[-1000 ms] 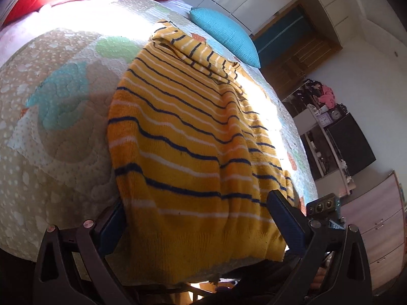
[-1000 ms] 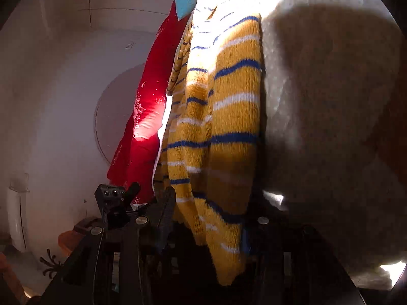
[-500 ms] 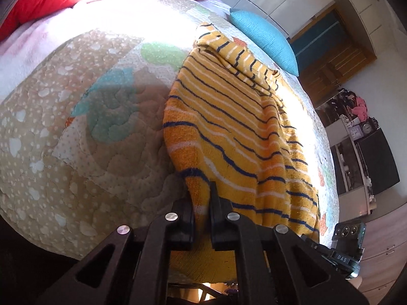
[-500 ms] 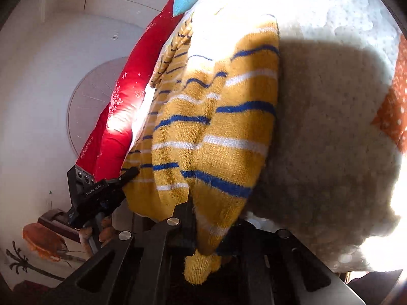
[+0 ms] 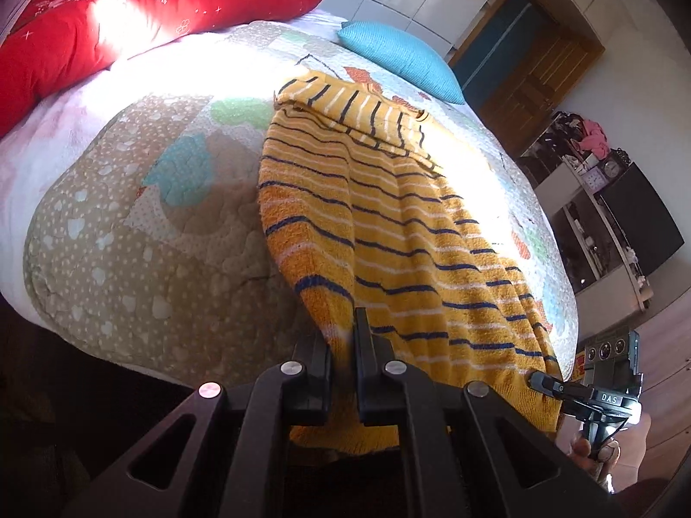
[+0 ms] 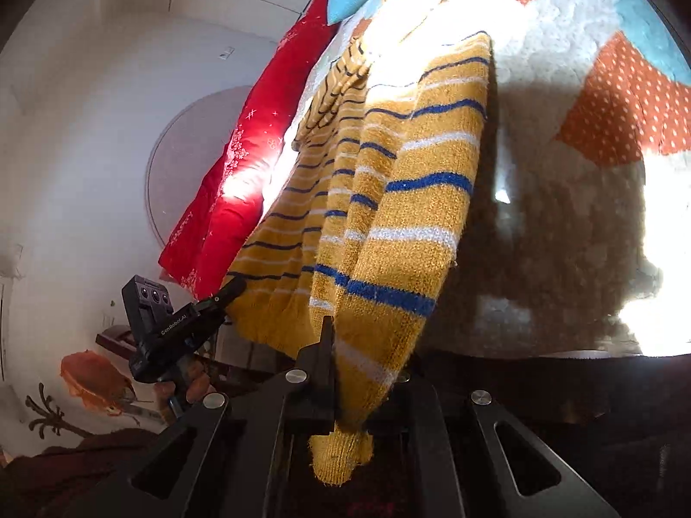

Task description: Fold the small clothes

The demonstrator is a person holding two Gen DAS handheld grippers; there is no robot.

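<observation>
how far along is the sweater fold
Done: the striped sweater lies lengthwise on the quilt, its sleeve already folded across the top. In hand: the left gripper and right gripper each have their jaws shut on a bottom hem corner. Left: carrying the hem up toward the collar end and smoothing; no fold across the body shows yet.

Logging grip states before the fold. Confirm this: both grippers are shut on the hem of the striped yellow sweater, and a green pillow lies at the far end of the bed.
One error: the pillow at the far end is blue, not green, as the left wrist view shows. The rest holds: the left gripper and right gripper both have jaws shut on the hem of the striped yellow sweater.
</observation>
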